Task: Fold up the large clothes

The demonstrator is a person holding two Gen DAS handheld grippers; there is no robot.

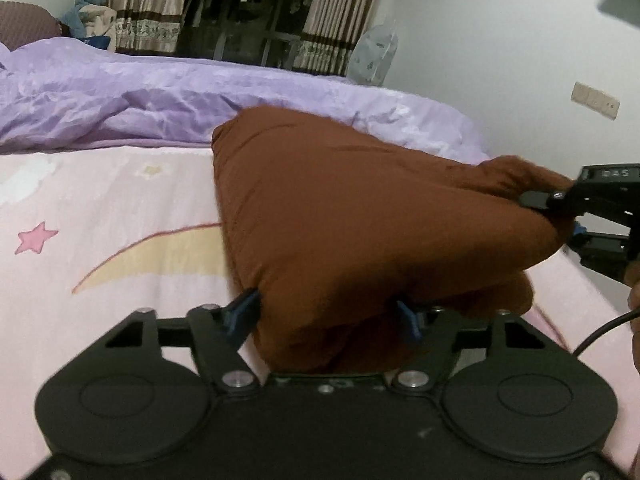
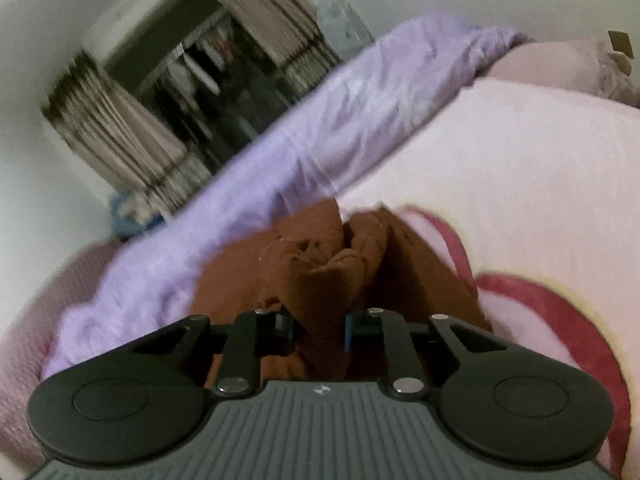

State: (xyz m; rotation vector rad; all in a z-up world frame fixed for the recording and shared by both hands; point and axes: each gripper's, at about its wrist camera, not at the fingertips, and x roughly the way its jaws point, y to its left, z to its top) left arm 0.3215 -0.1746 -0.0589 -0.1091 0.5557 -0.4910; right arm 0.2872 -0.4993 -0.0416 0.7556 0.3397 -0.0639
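A large brown garment (image 1: pixel 360 216) lies bunched in a thick mound on the pink bed sheet (image 1: pixel 100 208). My left gripper (image 1: pixel 326 316) is shut on its near corner, the cloth filling the gap between the blue pads (image 1: pixel 244 314). In the left wrist view my right gripper (image 1: pixel 556 216) comes in from the right edge and pinches the garment's far right corner. The right wrist view shows the same grip: my right gripper (image 2: pixel 318 328) is shut on a gathered fold of the brown garment (image 2: pixel 320 256). The garment's underside is hidden.
A crumpled purple duvet (image 1: pixel 160 92) lies across the bed behind the garment. Striped curtains (image 1: pixel 332 32) frame a dark wardrobe opening (image 1: pixel 248 20). A wall socket (image 1: pixel 596 100) sits on the white wall at right. A black cable (image 1: pixel 600 332) trails near the right edge.
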